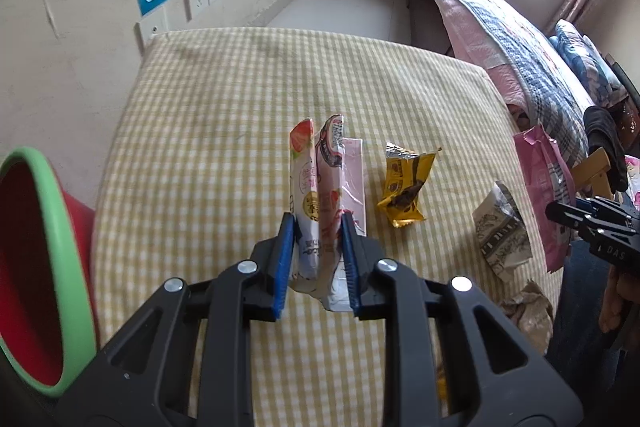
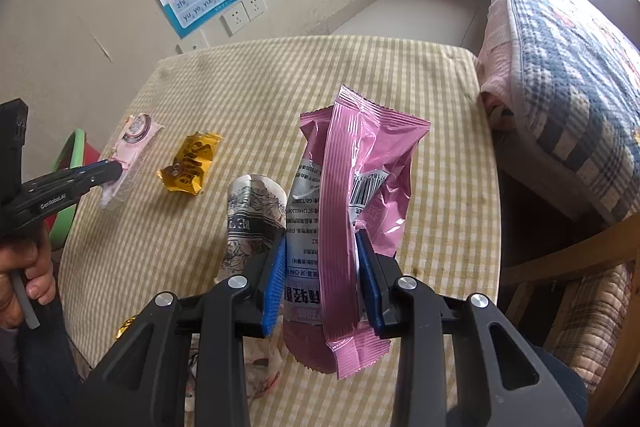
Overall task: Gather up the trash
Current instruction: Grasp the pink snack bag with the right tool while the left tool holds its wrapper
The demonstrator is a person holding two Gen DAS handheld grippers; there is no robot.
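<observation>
With the strawberry wrapper (image 1: 316, 203) pinched by the left gripper (image 1: 316, 259) and the pink bag (image 2: 352, 187) by the right gripper (image 2: 324, 267), either slick film could be lost from between the pads before the bin (image 1: 44, 267), left of the left gripper, is reached.

My left gripper (image 1: 316, 263) is matte black plastic with two ribbed blue pads (image 1: 282, 267) and four round silver screws along its arms. My right gripper (image 2: 322, 279) is built the same. Seen from it, the left gripper's side carries small white lettering, with a hand (image 2: 24, 275) beneath.
</observation>
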